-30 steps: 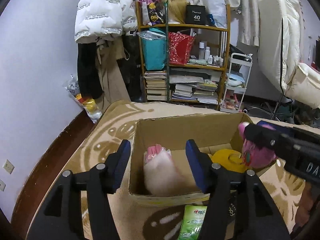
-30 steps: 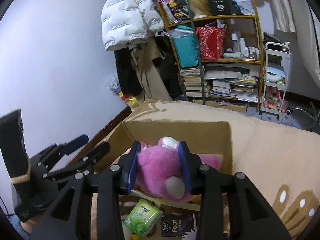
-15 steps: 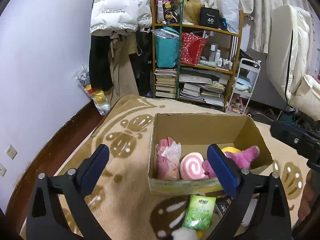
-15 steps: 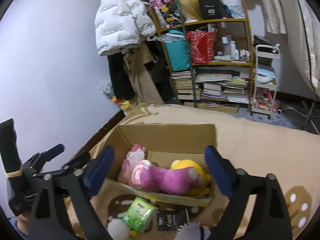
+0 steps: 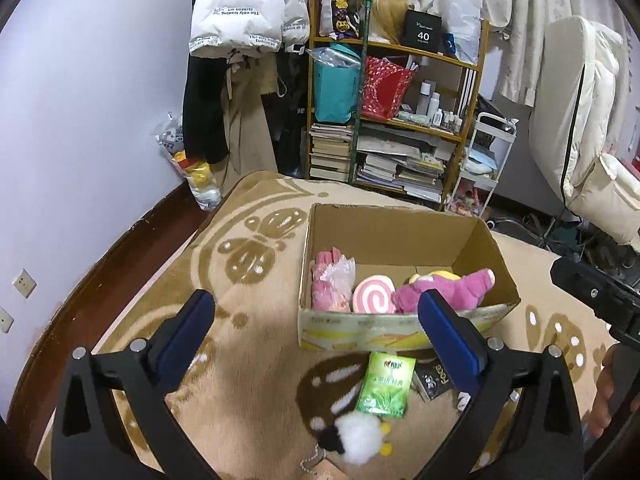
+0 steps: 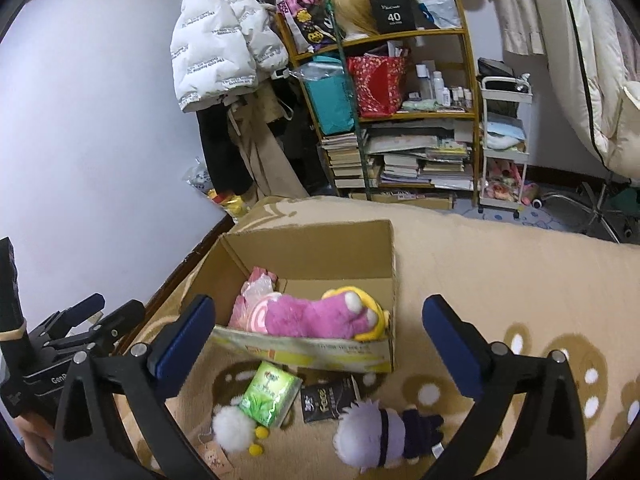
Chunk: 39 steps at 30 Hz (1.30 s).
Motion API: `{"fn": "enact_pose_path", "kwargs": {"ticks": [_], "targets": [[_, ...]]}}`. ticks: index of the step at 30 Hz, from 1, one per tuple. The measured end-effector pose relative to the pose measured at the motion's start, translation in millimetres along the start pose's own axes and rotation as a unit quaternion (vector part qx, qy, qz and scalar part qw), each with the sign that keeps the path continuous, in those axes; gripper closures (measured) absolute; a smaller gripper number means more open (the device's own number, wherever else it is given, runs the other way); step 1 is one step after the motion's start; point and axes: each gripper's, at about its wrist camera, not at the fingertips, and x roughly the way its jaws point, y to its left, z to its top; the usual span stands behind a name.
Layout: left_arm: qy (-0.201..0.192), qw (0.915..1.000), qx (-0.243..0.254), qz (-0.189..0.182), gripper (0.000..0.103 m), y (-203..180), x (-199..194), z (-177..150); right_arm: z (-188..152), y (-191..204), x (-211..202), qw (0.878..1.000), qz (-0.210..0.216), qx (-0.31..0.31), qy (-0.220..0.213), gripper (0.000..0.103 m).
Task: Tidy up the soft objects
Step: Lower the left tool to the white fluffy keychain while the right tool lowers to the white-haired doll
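An open cardboard box (image 5: 400,330) (image 6: 312,350) stands on the beige rug. Inside lie a pink bagged item (image 5: 332,284), a pink swirl cushion (image 5: 374,296), a magenta plush (image 5: 452,286) (image 6: 316,316) and a yellow plush (image 6: 370,306). In front of the box lie a green tissue pack (image 5: 386,386) (image 6: 270,398), a black pack (image 6: 328,398), a white pompom toy (image 5: 358,438) (image 6: 234,428) and a white-haired doll (image 6: 380,436). My left gripper (image 5: 316,344) is open and empty, above the rug before the box. My right gripper (image 6: 318,344) is open and empty above the box's near wall.
A wooden shelf (image 5: 400,120) with books, bags and bottles stands behind the rug. Coats (image 5: 240,40) hang on the left wall. A white cart (image 6: 504,144) and a cream chair (image 5: 580,140) are at the right. Dark floor borders the rug (image 5: 240,320) on the left.
My right gripper opened and dropped the magenta plush into the box. Both grippers pulled back and rose; the left one opened wider. Items before the box came into view.
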Motion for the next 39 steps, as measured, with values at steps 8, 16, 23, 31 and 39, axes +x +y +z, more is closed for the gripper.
{"fn": "enact_pose_path", "kwargs": {"ticks": [8,16,23,31,39], "targets": [[0.023,0.9996,-0.008,0.011,0.002,-3,-12,-5,-5,-7,-11,1.0,0.001,0.02,0.017,0.0],[0.05,0.9987,-0.009,0.005,0.002,-5,-15,-18,-17,-16,-10,0.998,-0.005,0.034,0.054,0.0],[0.068,0.9975,-0.018,0.007,0.002,-7,-10,-33,-32,-22,-2,0.995,-0.011,0.044,0.086,0.0],[0.093,0.9955,-0.013,0.002,0.002,-9,7,-50,-49,-30,15,0.99,-0.03,0.059,0.127,0.0],[0.126,0.992,-0.012,-0.006,0.002,-10,31,-68,-72,-37,45,0.979,-0.03,0.091,0.182,0.0]]}}
